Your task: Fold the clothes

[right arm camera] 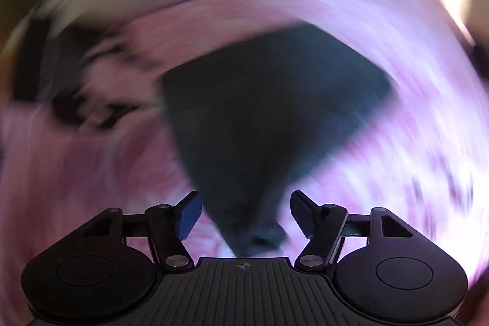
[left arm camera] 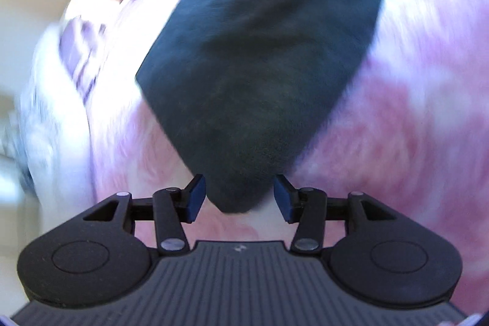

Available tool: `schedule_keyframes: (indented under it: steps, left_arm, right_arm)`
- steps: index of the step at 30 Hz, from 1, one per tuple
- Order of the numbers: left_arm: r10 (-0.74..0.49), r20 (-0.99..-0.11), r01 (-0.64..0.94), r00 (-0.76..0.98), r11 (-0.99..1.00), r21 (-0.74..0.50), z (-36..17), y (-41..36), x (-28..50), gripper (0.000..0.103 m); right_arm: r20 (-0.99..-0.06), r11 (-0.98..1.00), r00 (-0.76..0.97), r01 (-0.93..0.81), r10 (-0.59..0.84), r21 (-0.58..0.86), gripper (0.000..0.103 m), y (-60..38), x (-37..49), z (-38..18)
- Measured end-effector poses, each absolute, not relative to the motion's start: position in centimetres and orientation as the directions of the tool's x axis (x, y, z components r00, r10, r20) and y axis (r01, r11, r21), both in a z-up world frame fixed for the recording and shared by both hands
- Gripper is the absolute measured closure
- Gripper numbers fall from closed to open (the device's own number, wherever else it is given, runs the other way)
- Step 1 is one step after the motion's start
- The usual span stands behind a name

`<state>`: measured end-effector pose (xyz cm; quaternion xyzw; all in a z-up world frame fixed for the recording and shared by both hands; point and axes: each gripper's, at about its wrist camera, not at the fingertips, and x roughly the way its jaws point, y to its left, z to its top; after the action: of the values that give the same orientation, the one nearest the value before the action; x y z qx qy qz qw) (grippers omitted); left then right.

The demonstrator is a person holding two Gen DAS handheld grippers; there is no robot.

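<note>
- Clearly, a dark cloth (left arm camera: 256, 75) lies spread on a pink and white blanket (left arm camera: 406, 118), one corner pointing toward each camera.
- Left hand-held gripper (left arm camera: 240, 197): jaws apart, a corner of the cloth lying between its blue pads (left arm camera: 195, 194), not pinched.
- Right hand-held gripper (right arm camera: 246, 216): jaws also apart, the cloth's narrow end (right arm camera: 256, 231) between them; this view is badly blurred.
- A white and grey bundle (left arm camera: 58, 87) sits to the left, beside the blanket.
</note>
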<state>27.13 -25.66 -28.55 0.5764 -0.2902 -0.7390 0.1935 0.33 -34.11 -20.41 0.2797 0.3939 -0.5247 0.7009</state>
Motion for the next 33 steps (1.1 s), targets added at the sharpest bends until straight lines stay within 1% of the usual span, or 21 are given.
schedule_keyframes:
  steps: [1,3,5,7,8,10,12,14,17,22,27,33]
  left_arm:
    - [-0.632,-0.73,-0.108,-0.26,-0.732,0.672,-29.3,-25.6,27.1,0.056]
    - [-0.649,-0.715,-0.231,-0.26,-0.678,0.698,-30.9,-25.6,27.3,0.055]
    - [-0.662,-0.701,-0.335,-0.267,-0.618,0.711,-32.4,-25.5,27.6,0.055]
    - [-0.664,-0.695,-0.38,-0.277,-0.589,0.713,-33.2,-25.5,27.7,0.057]
    - [-0.661,-0.702,-0.365,-0.266,-0.604,0.708,-33.2,-25.6,27.5,0.06]
    - [-0.654,-0.715,-0.336,-0.246,-0.635,0.696,-33.1,-26.0,27.1,0.067]
    - [-0.658,-0.721,-0.287,-0.218,-0.663,0.692,-32.7,-26.0,26.5,0.08]
    - [-0.669,-0.717,-0.244,-0.195,-0.675,0.697,-32.0,-25.4,25.8,0.083]
    - [-0.669,-0.723,-0.184,-0.172,-0.699,0.691,-30.2,-23.8,24.7,0.085]
    - [-0.586,-0.796,-0.026,-0.147,-0.803,0.596,-26.5,-19.8,20.9,0.086]
    - [-0.533,-0.839,0.148,-0.109,-0.843,0.517,-24.3,-14.9,14.4,0.086]
    - [-0.506,-0.863,0.327,-0.023,-0.819,0.471,-23.7,-11.8,5.1,0.087]
  right_arm:
    - [-0.844,0.381,0.131,0.92,-0.519,-0.092,0.035,-34.1,2.2,-21.2]
    - [-0.846,0.484,0.087,0.848,-0.527,-0.215,0.035,-34.5,5.4,-23.2]
    - [-0.839,0.525,0.015,0.785,-0.545,-0.328,0.035,-34.9,7.3,-25.3]
    - [-0.825,0.545,-0.05,0.728,-0.563,-0.416,0.036,-35.3,8.6,-27.1]
    - [-0.822,0.548,-0.066,0.715,-0.565,-0.434,0.04,-35.5,8.7,-27.7]
    - [-0.819,0.55,-0.082,0.702,-0.568,-0.452,0.051,-36.0,8.7,-28.4]
    - [-0.822,0.56,-0.051,0.707,-0.568,-0.431,0.076,-35.5,8.2,-27.8]
    - [-0.824,0.584,-0.024,0.694,-0.566,-0.421,0.081,-34.4,6.9,-26.7]
    - [-0.828,0.618,0.016,0.673,-0.561,-0.406,0.082,-32.6,4.9,-25.1]
    - [-0.842,0.69,0.038,0.593,-0.538,-0.414,0.082,-29.5,1.3,-23.7]
    - [-0.878,0.778,0.061,0.495,-0.475,-0.387,0.082,-26.6,-4.2,-22.6]
    - [-0.921,0.893,0.133,0.328,-0.367,-0.308,0.082,-25.1,-12.4,-22.8]
